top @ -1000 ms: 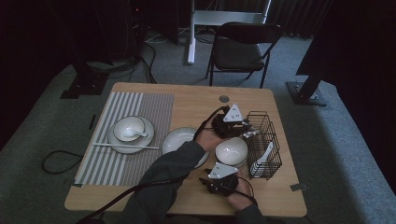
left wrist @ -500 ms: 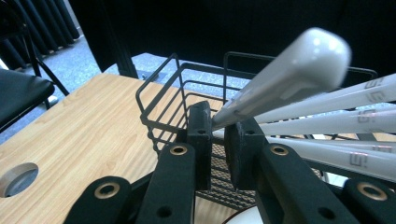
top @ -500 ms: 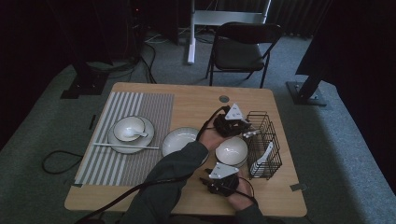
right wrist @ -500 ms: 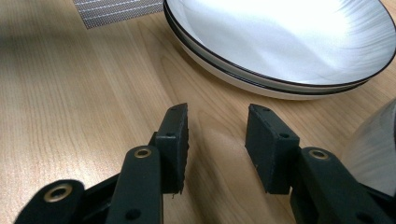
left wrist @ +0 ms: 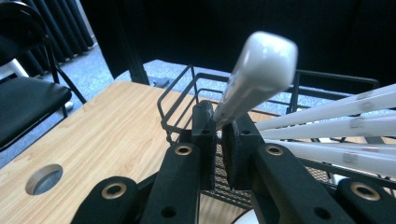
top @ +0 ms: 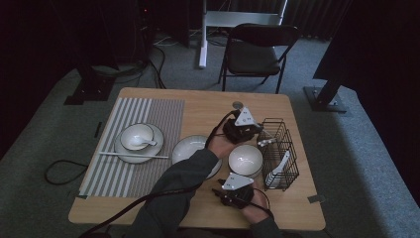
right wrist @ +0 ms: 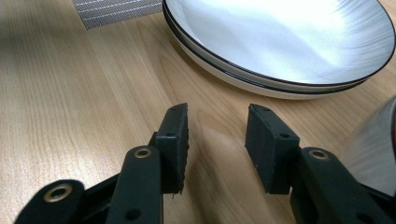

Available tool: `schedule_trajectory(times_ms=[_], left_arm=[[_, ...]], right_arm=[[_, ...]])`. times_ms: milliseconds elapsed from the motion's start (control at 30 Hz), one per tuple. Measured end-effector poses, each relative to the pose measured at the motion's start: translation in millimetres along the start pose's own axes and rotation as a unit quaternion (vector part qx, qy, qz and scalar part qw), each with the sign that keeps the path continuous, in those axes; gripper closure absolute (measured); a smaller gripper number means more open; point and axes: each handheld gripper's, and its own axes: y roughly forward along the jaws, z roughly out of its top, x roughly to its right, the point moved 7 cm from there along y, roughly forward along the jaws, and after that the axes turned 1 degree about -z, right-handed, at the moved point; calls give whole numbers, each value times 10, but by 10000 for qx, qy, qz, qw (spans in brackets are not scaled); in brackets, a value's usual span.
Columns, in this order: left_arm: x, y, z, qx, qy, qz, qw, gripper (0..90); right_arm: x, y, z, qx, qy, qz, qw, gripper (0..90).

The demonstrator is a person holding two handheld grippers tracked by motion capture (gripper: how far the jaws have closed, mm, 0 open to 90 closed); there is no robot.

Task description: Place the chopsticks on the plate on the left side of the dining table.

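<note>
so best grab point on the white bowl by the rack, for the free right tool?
Probably the near rim of the white bowl, one jaw inside, one outside, coming from the person's side where the right tool sits open. The wire rack crowds its right side.

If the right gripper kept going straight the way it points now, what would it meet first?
Most likely the stacked white plates. The right gripper, jaws open and empty, points low across bare table straight at their near rim. The bowl sits off to one side, though depth is unclear.

Wire basket (left wrist: 243,81) ahead — bare table (left wrist: 107,135) leftward
</note>
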Motion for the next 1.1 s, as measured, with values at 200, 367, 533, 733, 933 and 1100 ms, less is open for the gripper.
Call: schedule_trajectory(times_ms=[200, 367, 533, 733, 933, 1100], left_arm=[[-5, -123, 35, 77, 65, 0, 9999, 846], [-16, -208, 72, 162, 62, 20, 9998, 847], [-41, -313, 113, 242, 83, 51, 9997, 847], [-88, -372, 125, 258, 66, 106, 9996, 848], [-96, -445, 149, 315, 86, 124, 9994, 849], [-123, -506, 151, 308, 97, 142, 9994, 848]], right_arm=[[-13, 11, 4, 0, 17, 15, 10000, 586], [-7, 14, 3, -7, -18, 4, 10000, 587], [-9, 19, 4, -15, -13, 13, 10000, 587], [-20, 29, 6, -22, -10, 21, 10000, 587], [-12, 29, 4, -22, -2, 14, 10000, 587], [-11, 29, 5, -21, -4, 13, 10000, 587]])
